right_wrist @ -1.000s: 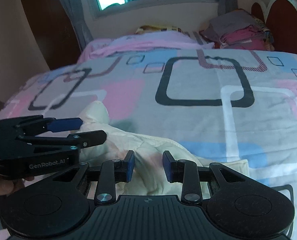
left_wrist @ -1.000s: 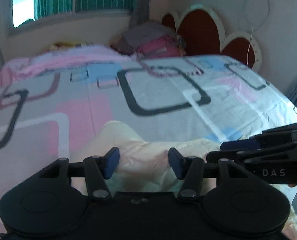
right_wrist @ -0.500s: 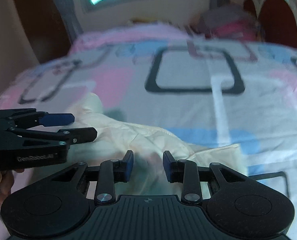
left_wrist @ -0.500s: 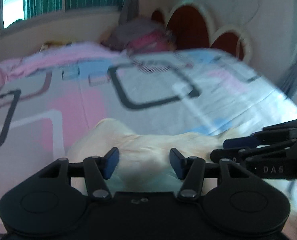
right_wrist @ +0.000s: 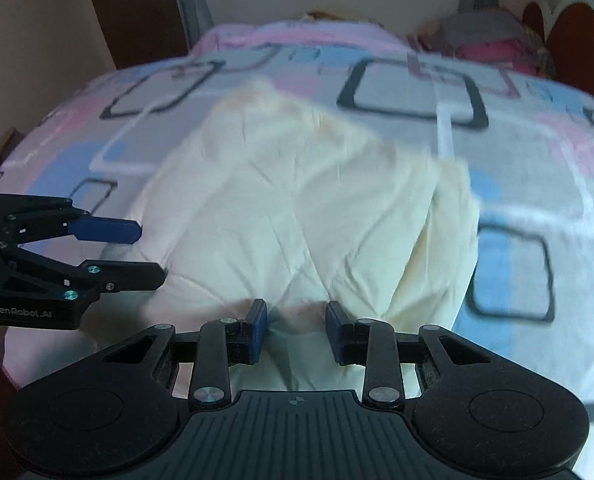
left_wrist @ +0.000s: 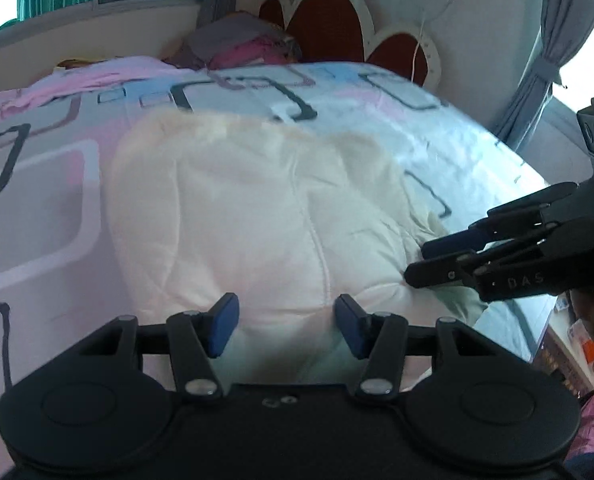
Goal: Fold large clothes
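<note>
Both hand-held grippers, left and right, pinch the cream garment's six-o'clock edge over the bed.

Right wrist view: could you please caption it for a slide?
Both grippers over a cream garment on a patterned bed.
</note>
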Demonstrator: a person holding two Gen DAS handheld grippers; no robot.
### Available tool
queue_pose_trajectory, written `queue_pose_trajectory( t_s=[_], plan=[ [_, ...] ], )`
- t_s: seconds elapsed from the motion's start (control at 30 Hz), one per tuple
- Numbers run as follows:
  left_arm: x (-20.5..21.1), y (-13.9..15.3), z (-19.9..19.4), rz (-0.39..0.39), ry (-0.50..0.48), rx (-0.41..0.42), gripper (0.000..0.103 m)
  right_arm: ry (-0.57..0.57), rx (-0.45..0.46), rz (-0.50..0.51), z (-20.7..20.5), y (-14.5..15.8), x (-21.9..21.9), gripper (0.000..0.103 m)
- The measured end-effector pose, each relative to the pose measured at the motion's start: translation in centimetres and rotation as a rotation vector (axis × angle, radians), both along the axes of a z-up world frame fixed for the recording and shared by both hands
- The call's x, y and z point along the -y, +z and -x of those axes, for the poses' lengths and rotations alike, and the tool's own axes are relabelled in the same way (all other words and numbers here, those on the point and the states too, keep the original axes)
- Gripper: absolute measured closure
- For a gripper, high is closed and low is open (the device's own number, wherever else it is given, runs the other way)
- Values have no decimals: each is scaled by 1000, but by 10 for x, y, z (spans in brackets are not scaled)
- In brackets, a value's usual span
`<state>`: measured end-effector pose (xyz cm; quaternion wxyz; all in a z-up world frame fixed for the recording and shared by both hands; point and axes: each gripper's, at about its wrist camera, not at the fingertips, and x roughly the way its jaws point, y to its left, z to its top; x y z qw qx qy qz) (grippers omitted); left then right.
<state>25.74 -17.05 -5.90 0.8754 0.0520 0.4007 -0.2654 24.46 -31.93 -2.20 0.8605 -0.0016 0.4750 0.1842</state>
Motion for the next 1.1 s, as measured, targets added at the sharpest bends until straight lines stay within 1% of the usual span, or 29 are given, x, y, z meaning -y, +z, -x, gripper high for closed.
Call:
queue_pose_trajectory(
  t_s=[0.03,0.1,0.23,0.3,0.4,0.47,0.53,0.63,0.67,0.73,0.77,0.8,0.83,0.87,0.9,0.93,0.97,1.0,1.07,1.1],
  plan=[
    [1,-3,0,-12,-4,-1,51,-2,-6,0,1,-5,1,71],
    [1,-7,-2,-15,0,-13,51,-19,-30,-29,1,-13,6,71],
    [2,-11,1,-31,2,-12,51,-21,-45,-41,3,-22,11,71],
    [3,-8,3,-41,7,-11,51,-27,-43,-34,5,-14,10,71],
    [2,1,9,-35,17,-10,51,1,-2,-39,18,8,13,71],
    [0,6,16,-31,19,-5,51,12,4,-37,26,17,16,71],
    [-1,5,23,-38,19,-8,50,12,-15,-28,31,13,19,71],
    [-3,-6,26,-52,29,-38,50,-2,-74,-14,28,-7,21,71],
    [-5,-5,26,-52,31,-42,50,-7,-75,-23,27,-6,23,71],
    [-12,5,28,-48,46,-28,49,-29,-27,-60,27,9,31,71],
    [-18,10,27,-32,60,-14,43,-52,-5,-80,27,14,38,70],
    [-26,16,25,-7,85,6,25,-87,9,-97,23,17,47,70],
    [-34,18,22,16,113,22,15,-133,22,-117,19,18,58,47],
    [-42,19,16,39,153,31,5,-181,40,-140,16,18,68,2],
    [-46,18,8,58,186,22,5,-241,71,-187,12,15,82,0],
    [-53,15,-3,92,212,-1,5,-270,48,-236,6,11,90,0],
    [-58,10,-13,132,229,-28,5,-295,-2,-293,-3,4,100,0],
    [-64,2,-25,176,257,-77,5,-328,-58,-364,-12,-8,112,0],
    [-76,-17,-44,282,294,-171,6,-368,-122,-463,-25,-28,128,0],
    [-81,-27,-54,344,313,-232,8,-386,-160,-509,-31,-39,134,0]
  ],
)
